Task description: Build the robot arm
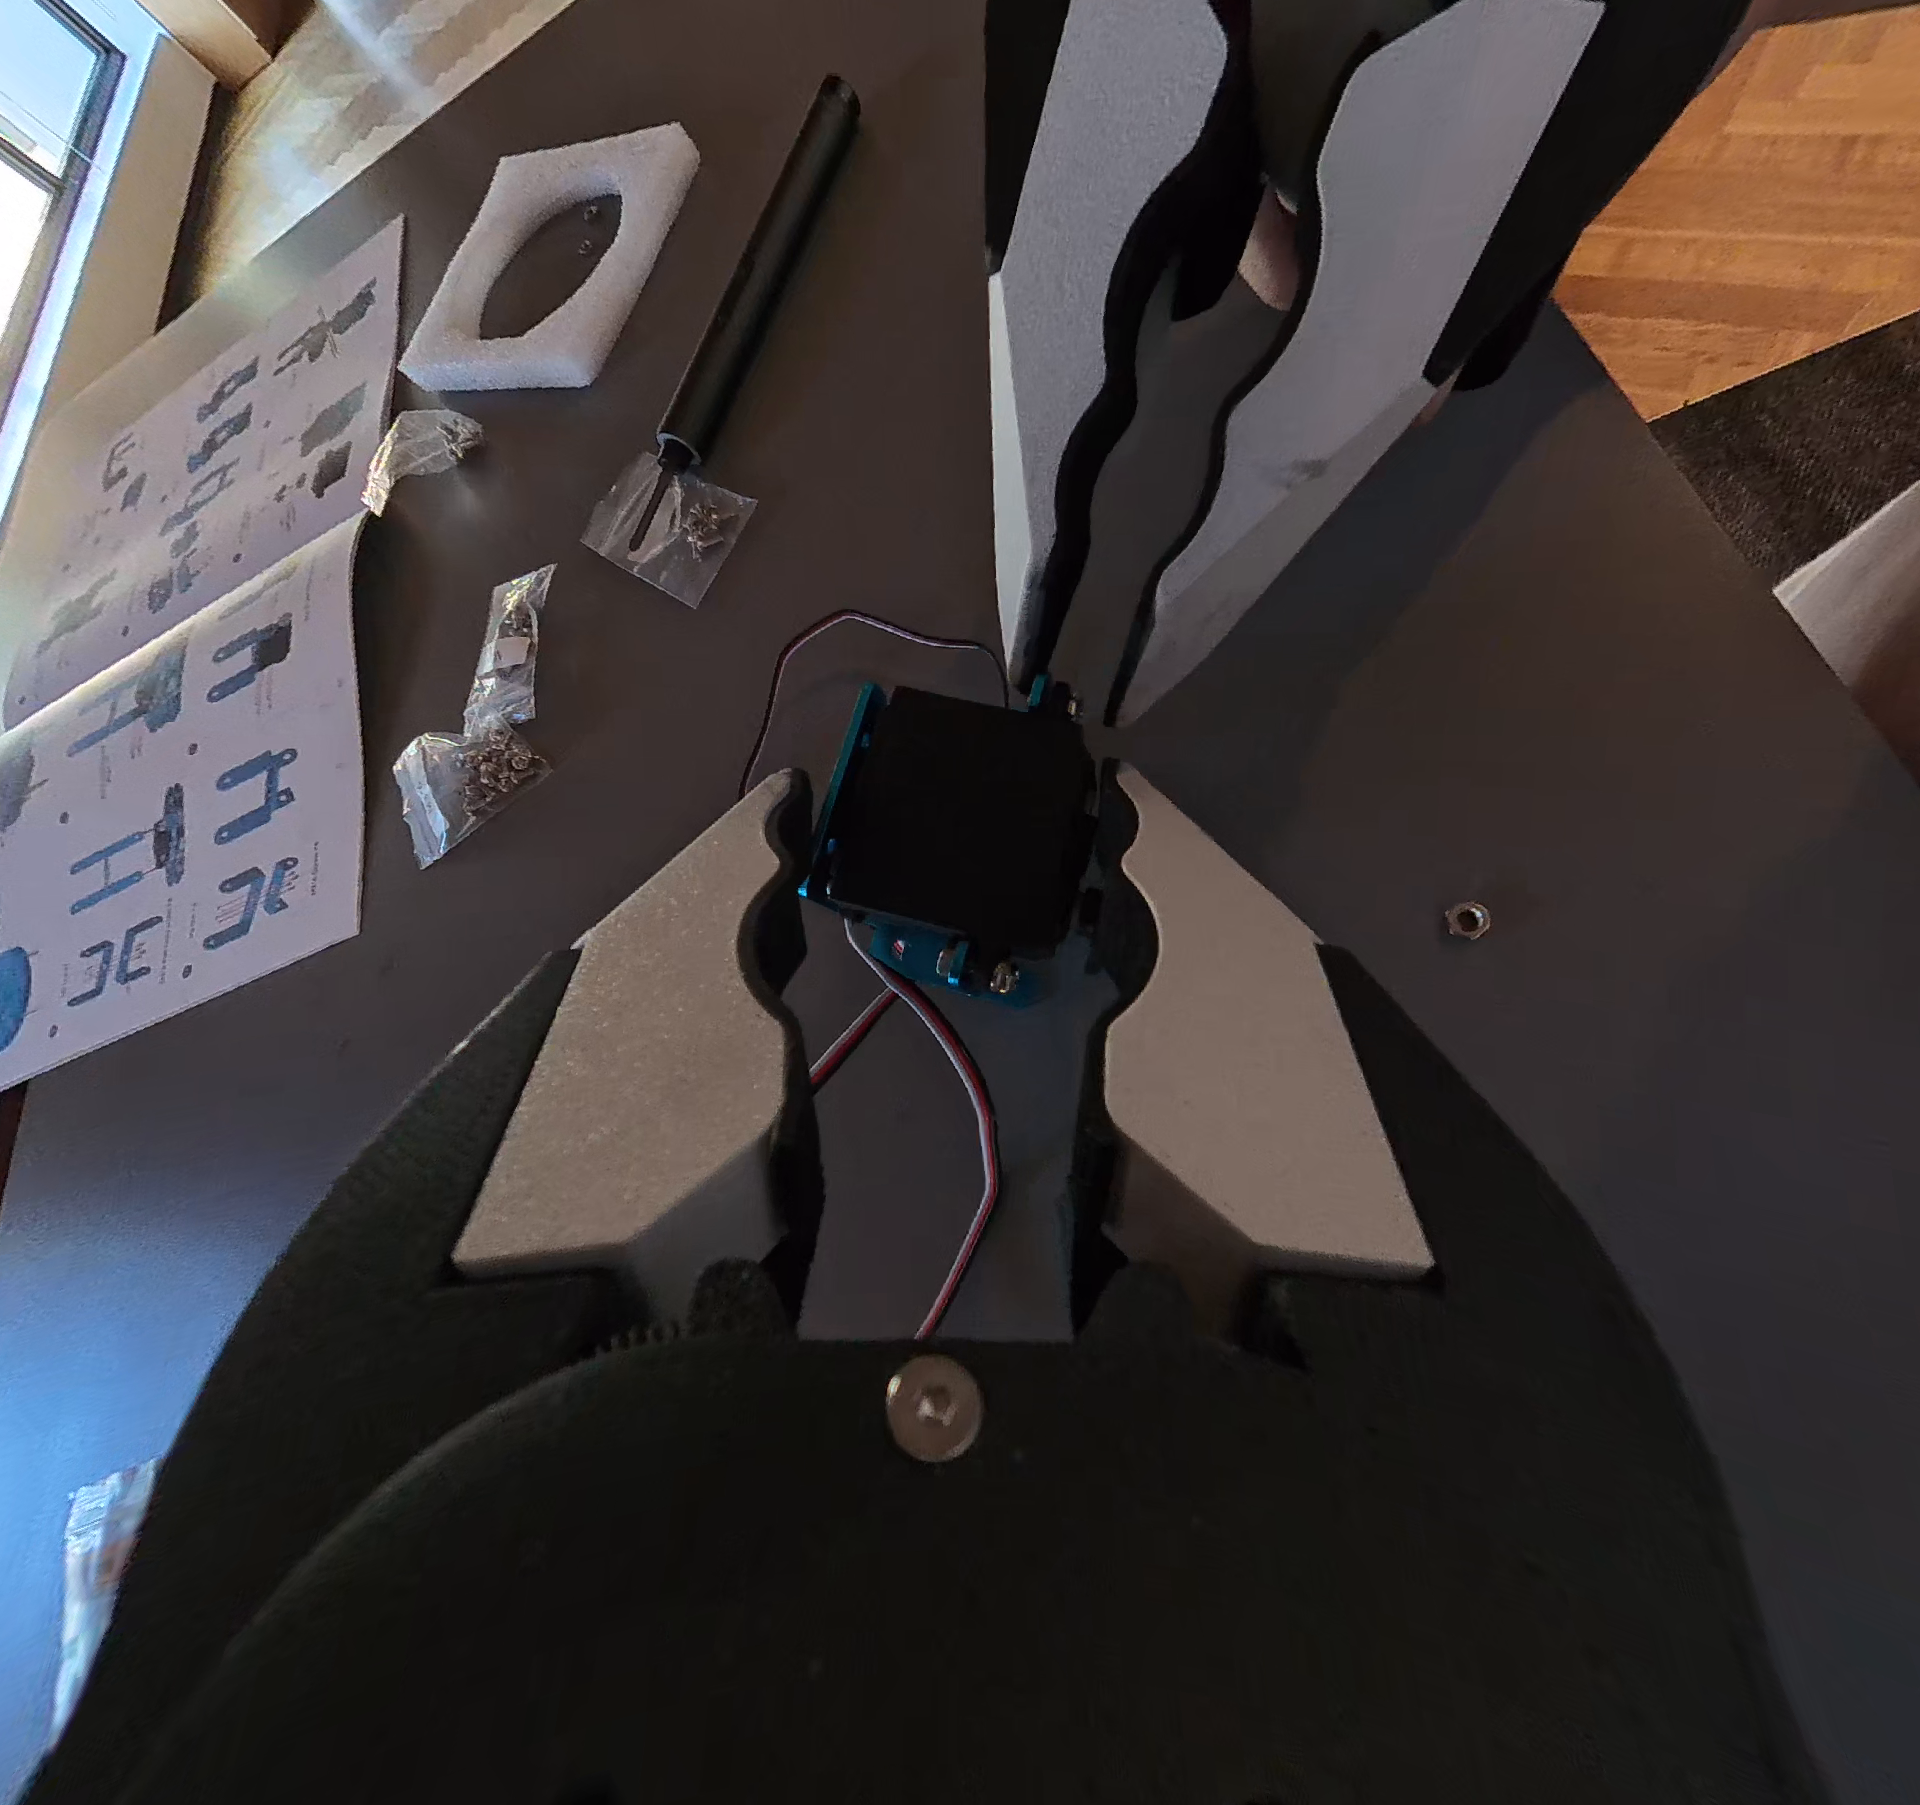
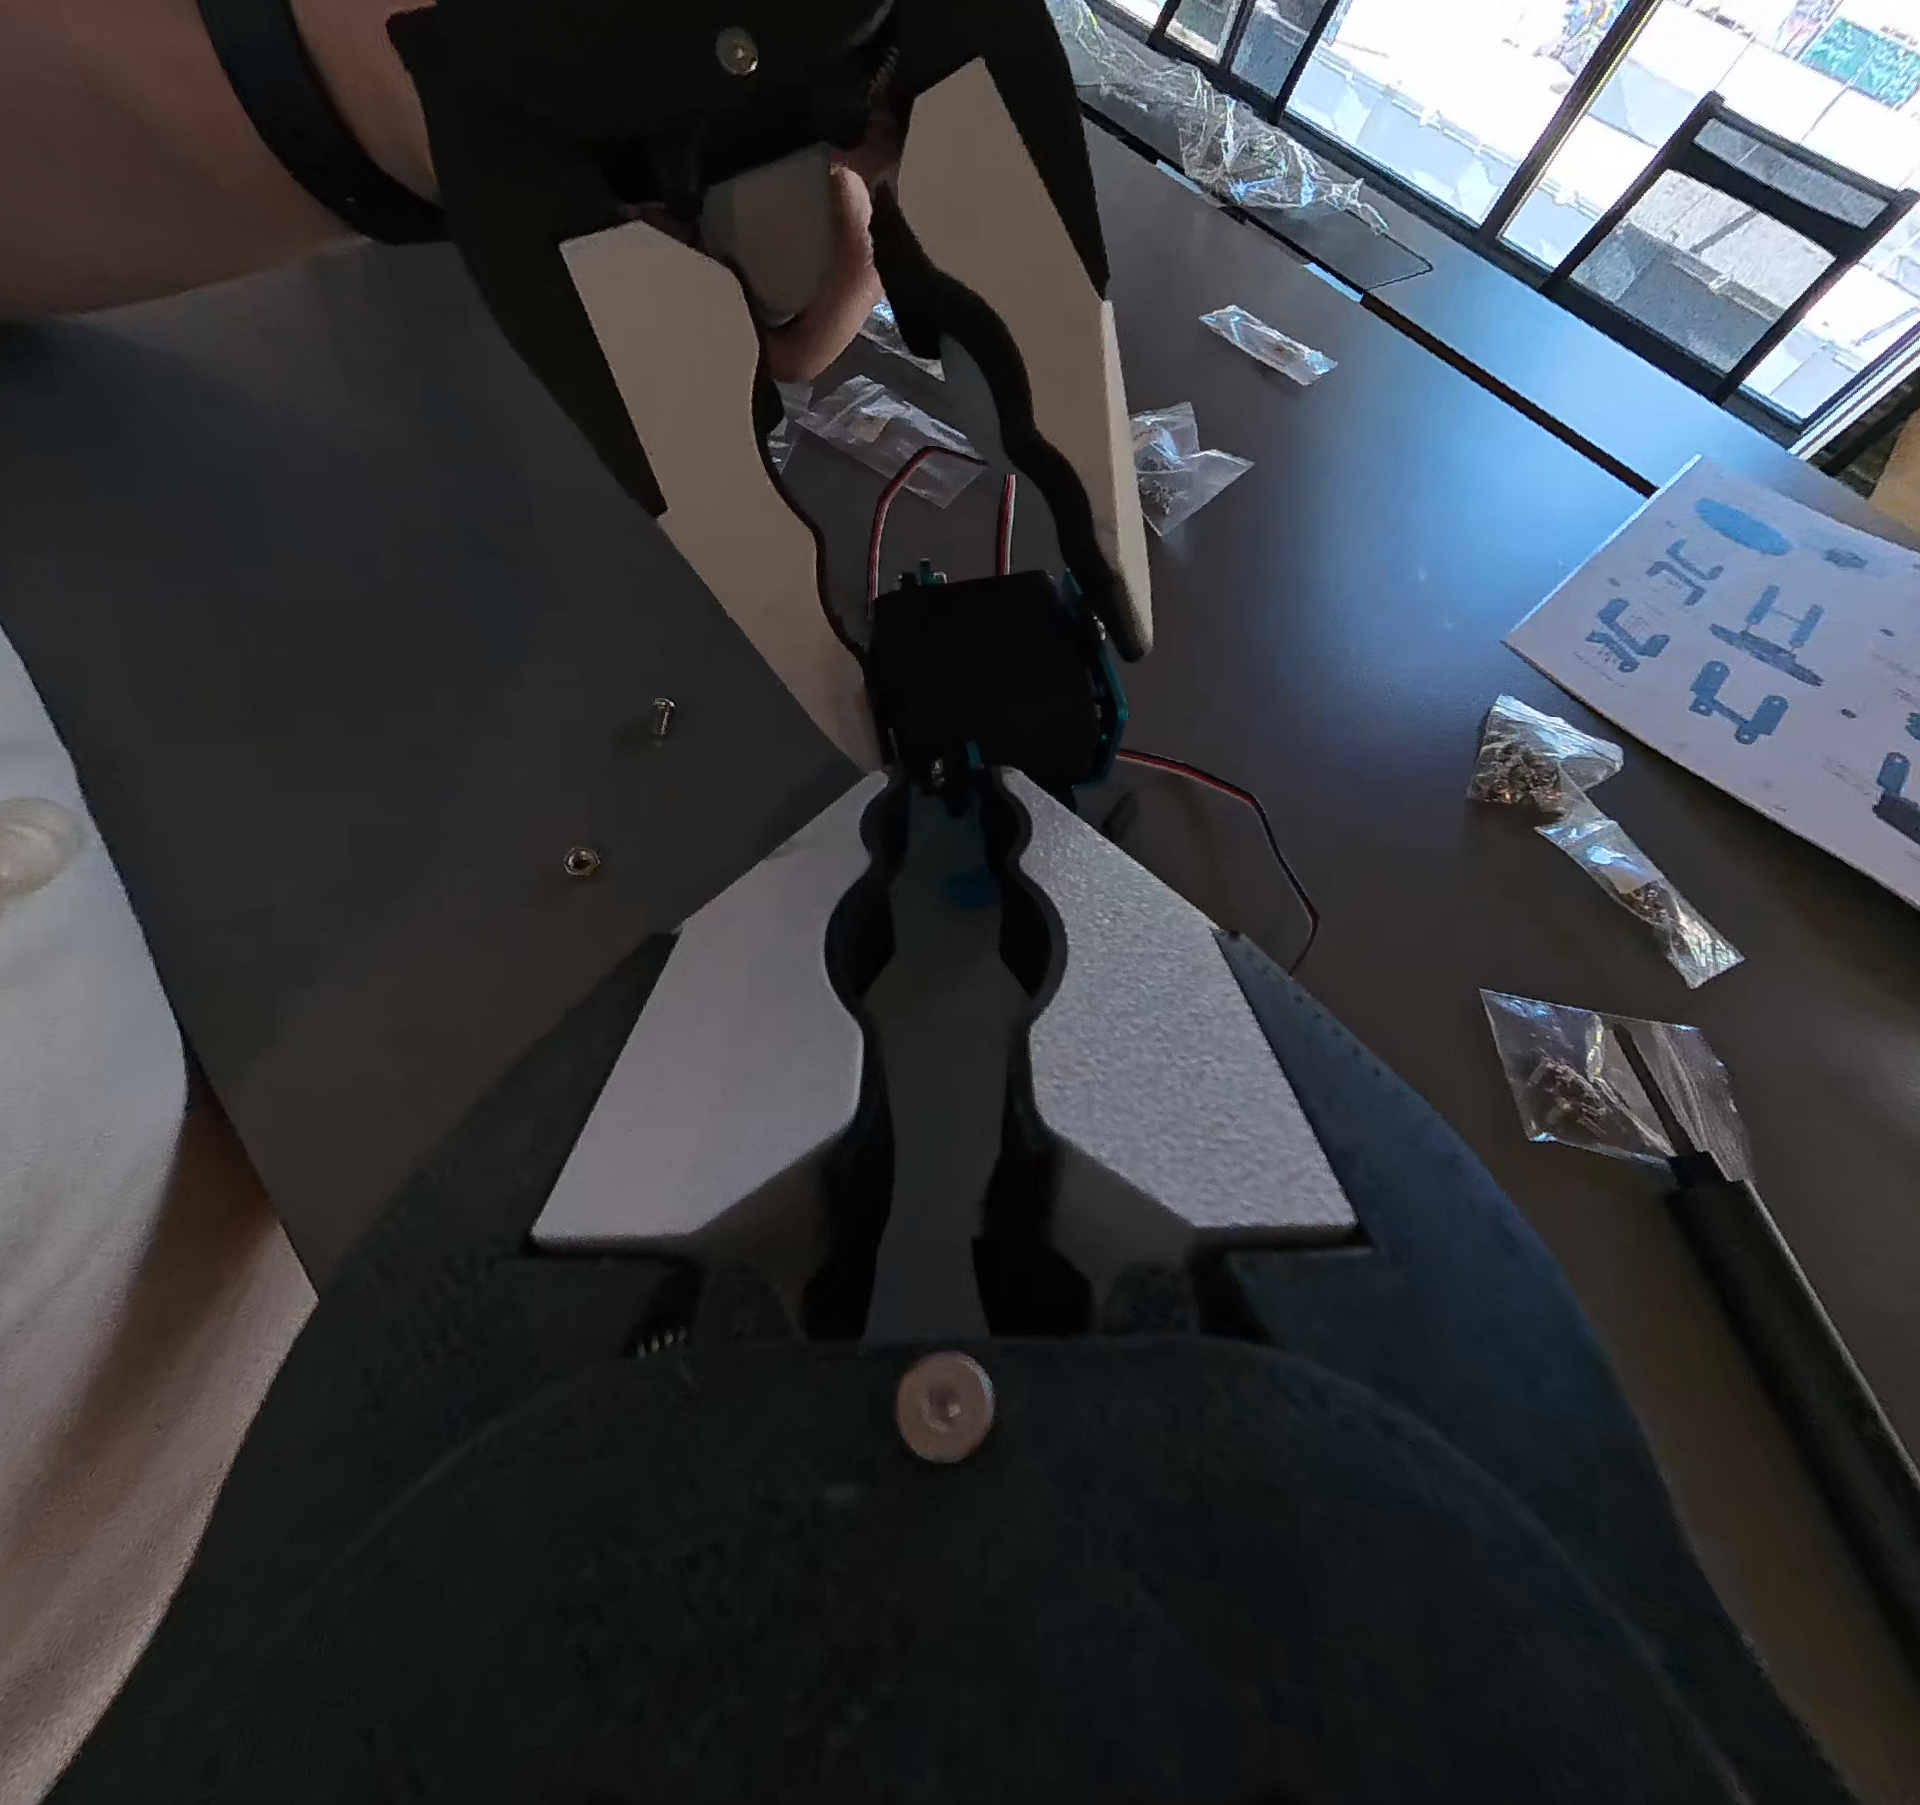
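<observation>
A black servo (image 1: 966,820) in a blue metal bracket (image 1: 831,799) sits just above the dark table (image 1: 1507,1184). My left gripper (image 1: 951,784) is shut on the servo body, one finger on each side. My right gripper (image 2: 948,789) comes from the opposite side, nearly closed, and pinches a blue tab of the bracket (image 2: 961,768). It shows in the left wrist view (image 1: 1070,701) at the servo's far corner. The left gripper shows in the right wrist view (image 2: 997,685) around the servo (image 2: 977,675). Red, white and black wires (image 1: 940,1080) trail from the servo between my left fingers.
An open instruction booklet (image 1: 187,664), a white foam frame (image 1: 551,269), a black screwdriver (image 1: 758,301) and small bags of screws (image 1: 473,789) lie to the left. A loose nut (image 1: 1467,917) and a screw (image 2: 661,716) lie on the table. The table edge is close on the right. My left tips are roughly 7 cm from the loose nut (image 1: 1467,917).
</observation>
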`<state>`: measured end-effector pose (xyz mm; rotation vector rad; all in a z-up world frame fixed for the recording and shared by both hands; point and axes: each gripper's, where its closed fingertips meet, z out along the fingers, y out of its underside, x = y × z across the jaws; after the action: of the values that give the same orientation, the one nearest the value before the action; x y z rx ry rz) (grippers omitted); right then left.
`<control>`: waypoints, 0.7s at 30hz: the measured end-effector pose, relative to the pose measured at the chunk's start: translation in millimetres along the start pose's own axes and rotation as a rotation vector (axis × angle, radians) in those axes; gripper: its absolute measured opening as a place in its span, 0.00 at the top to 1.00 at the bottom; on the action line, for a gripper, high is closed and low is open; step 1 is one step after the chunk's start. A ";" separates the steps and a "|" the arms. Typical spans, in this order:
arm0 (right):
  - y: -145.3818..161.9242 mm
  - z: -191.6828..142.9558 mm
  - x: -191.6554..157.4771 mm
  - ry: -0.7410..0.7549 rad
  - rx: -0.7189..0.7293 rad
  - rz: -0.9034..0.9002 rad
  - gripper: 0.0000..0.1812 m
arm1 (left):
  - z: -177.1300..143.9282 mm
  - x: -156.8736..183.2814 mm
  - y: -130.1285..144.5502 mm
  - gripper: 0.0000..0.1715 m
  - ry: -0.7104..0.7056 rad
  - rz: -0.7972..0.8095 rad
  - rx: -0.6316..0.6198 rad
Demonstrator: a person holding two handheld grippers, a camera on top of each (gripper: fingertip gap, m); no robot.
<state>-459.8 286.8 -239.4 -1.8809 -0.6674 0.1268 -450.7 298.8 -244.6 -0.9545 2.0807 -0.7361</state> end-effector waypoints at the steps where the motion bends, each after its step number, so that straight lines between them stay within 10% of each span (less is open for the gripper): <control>1: -0.4 -0.1 0.5 0.003 0.002 -0.001 0.92 | -0.9 0.4 -0.9 0.67 0.004 -0.008 0.007; 21: -0.8 -0.5 5.4 0.009 0.018 -0.019 0.95 | -15.8 -4.1 0.3 0.72 -0.019 -0.090 0.051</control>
<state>-455.4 289.3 -237.2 -1.8562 -0.6752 0.1115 -461.5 305.3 -234.2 -1.0283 2.0031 -0.8197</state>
